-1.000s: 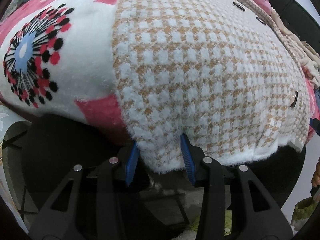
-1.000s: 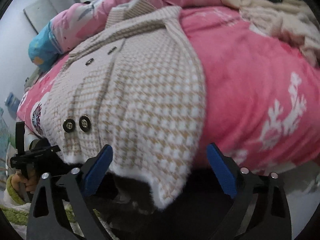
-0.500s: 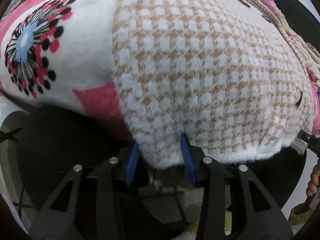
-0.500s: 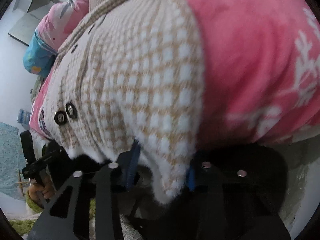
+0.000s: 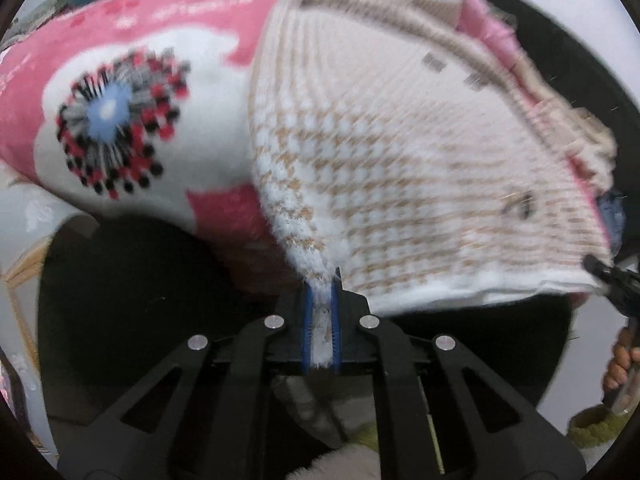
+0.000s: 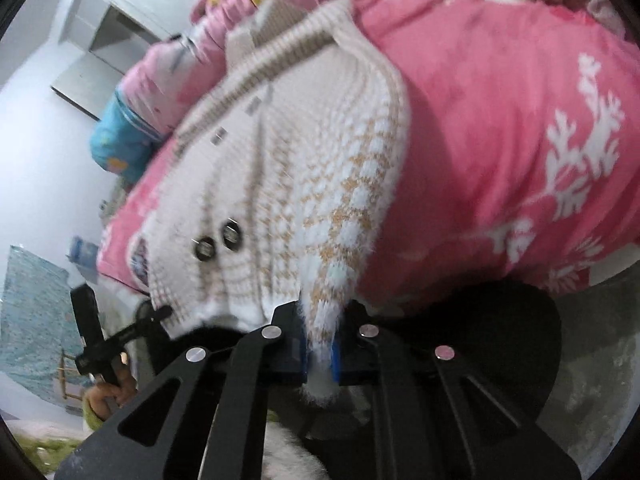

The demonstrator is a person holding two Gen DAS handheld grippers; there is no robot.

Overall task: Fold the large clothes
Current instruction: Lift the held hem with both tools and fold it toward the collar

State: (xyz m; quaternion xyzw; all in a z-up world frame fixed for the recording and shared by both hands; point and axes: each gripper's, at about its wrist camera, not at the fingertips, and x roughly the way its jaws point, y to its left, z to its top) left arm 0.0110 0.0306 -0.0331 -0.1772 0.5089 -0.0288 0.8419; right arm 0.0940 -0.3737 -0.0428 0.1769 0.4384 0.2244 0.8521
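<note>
- Left wrist: left gripper (image 5: 320,320) had just closed, clenched on the near hem corner of the coat (image 5: 400,152); white fuzz pinched between the blue pads (image 5: 307,320).
- Coat, tan-and-white check, lay spread over the pink blanket (image 5: 160,12), beside its flower print (image 5: 112,128).
- Right wrist: right gripper (image 6: 320,344) had just closed too, clamped on the other hem corner, next to two dark buttons (image 6: 218,242).
- Both frames motion-blurred.
- Hem sagged between the two grips.

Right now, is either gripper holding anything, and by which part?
Both hold the fluffy beige-and-white houndstooth cardigan by its white bottom hem: left gripper and right gripper each pinch one hem corner; their jaws just closed.
</note>
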